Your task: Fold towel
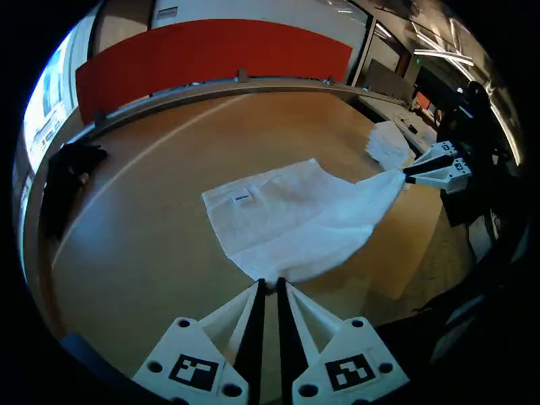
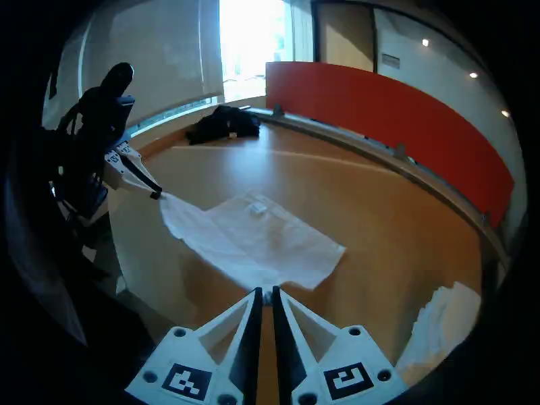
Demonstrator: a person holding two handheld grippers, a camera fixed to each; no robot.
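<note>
**Grippers.** The left gripper (image 1: 270,283) has its fingers drawn together and clamped on the nearest corner of the white towel (image 1: 297,216). The right gripper (image 2: 268,291) has its fingers drawn together in the same way, pinching the towel corner that lies at their tips. Each gripper also appears in the other's view, off to one side of the towel. In each case a towel corner is held at the fingertips and raised off the surface.

**Towel.** It lies spread on the wooden table (image 1: 155,223), mostly flat and lightly creased. The side between the two gripped corners lifts clear of the wood. A small label (image 1: 241,198) sits on the upper face, toward the far side of the towel.

**Edges and clearance.** The table ends just beside the held side of the towel. The person (image 2: 94,135) holding the grippers shows there as a dark shape. Bare wood lies open beyond the towel and to both sides of it.

**Surface further out.**
- A stack of folded white cloths (image 1: 388,143) sits apart from the towel, on the right gripper's side.
- A black bundle (image 2: 223,125) lies well beyond the towel at the far rim of the table, on the left gripper's side. Whether it is a bag or a garment cannot be told.

**Room.** A red partition (image 1: 216,57) runs along the table's far rim behind the towel. A bright window (image 2: 256,40) stands beyond it. Ceiling lights (image 1: 439,54) show overhead.
</note>
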